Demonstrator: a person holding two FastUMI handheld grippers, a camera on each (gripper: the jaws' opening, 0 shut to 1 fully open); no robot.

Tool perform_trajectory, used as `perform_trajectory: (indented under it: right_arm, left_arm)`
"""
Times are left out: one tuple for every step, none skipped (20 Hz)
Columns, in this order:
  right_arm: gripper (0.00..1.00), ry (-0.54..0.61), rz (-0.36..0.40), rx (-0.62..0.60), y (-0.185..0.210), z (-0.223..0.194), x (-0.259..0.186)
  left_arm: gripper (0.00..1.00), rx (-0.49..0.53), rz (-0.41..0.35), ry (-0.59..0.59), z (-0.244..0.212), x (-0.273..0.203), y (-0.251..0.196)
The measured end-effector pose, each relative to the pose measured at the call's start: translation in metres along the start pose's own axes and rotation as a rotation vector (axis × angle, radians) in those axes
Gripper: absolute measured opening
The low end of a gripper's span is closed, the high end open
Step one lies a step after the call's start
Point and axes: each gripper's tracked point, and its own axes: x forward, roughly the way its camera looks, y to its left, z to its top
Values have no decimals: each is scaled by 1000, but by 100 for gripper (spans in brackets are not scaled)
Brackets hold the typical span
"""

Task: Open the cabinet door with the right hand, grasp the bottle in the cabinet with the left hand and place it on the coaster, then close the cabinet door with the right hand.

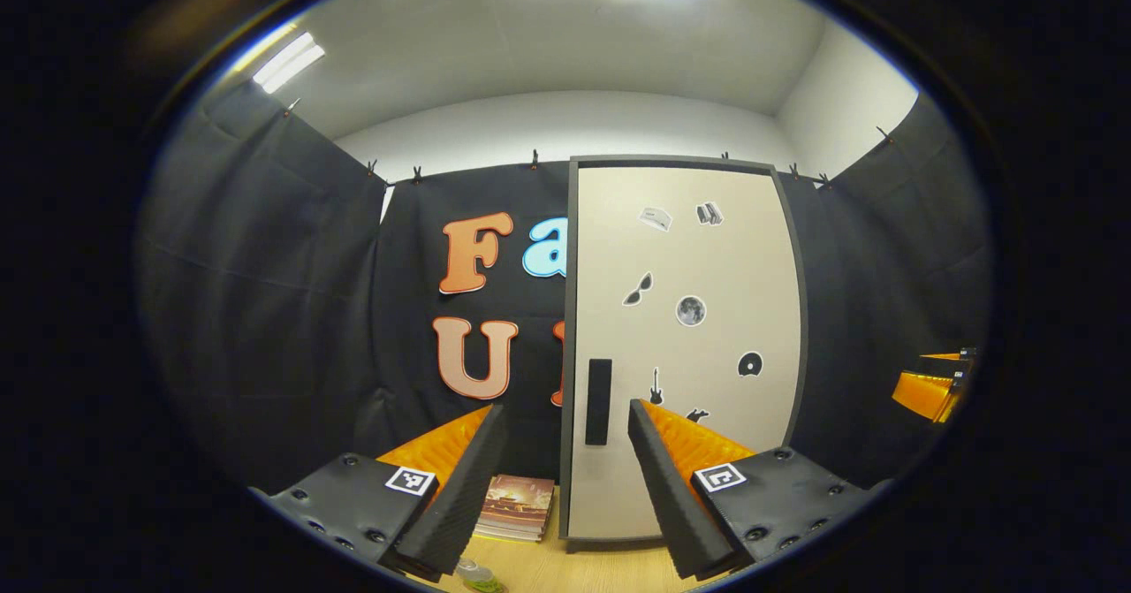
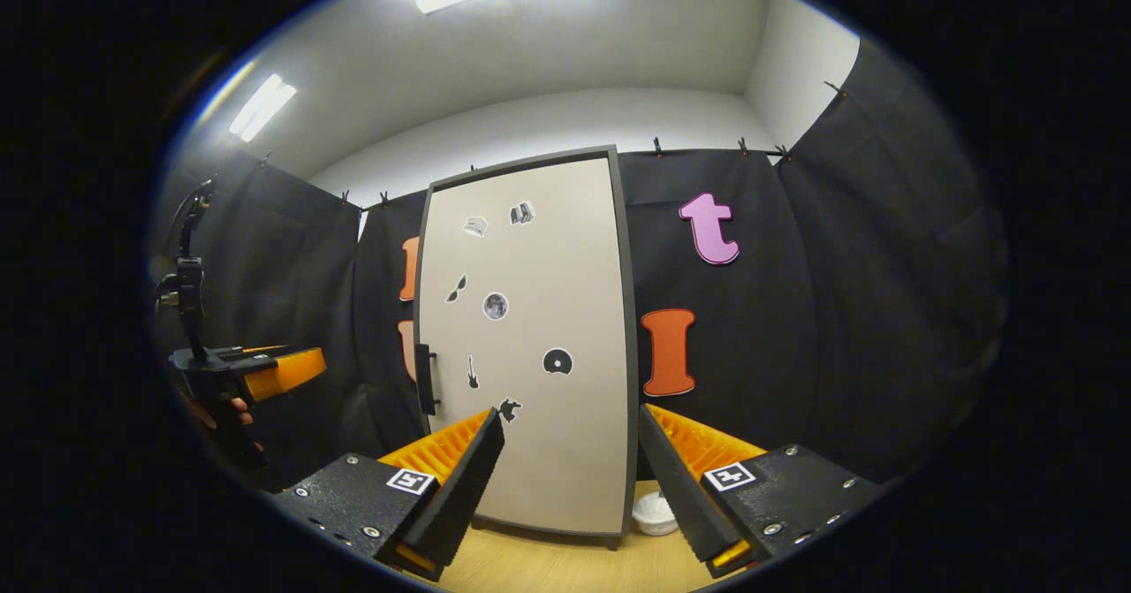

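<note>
My right gripper [image 2: 565, 478] spread, empty; left gripper [image 1: 561, 478] likewise. Tall beige cabinet door [image 2: 530, 337] closed (black handle [image 2: 426, 379] on its left edge): I'd hook there squarely.

Left claw [image 1: 565, 469] spread, empty, level; right claw [image 2: 570, 474] spread, empty, level.

Nothing here gives me words, brands or numbers I can read. The cabinet door [image 1: 685, 345] carries only small picture stickers, among them sunglasses [image 1: 637, 290], a round moon-like disc [image 1: 691, 310], a guitar [image 1: 656, 386] and a record [image 1: 750, 364], none with lettering. Left of the cabinet door's foot lies a book [image 1: 517, 506]; its cover print is too small to make out. My gripper bodies bear square black-and-white coded markers [image 1: 411, 480], patterns rather than text.
</note>
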Motion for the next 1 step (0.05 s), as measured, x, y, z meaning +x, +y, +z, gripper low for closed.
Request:
perform_trajectory:
  right_arm:
    - [95, -1, -9, -4, 2, 1, 2]
  left_arm:
    - [90, 0, -5, -5, 1, 2, 3]
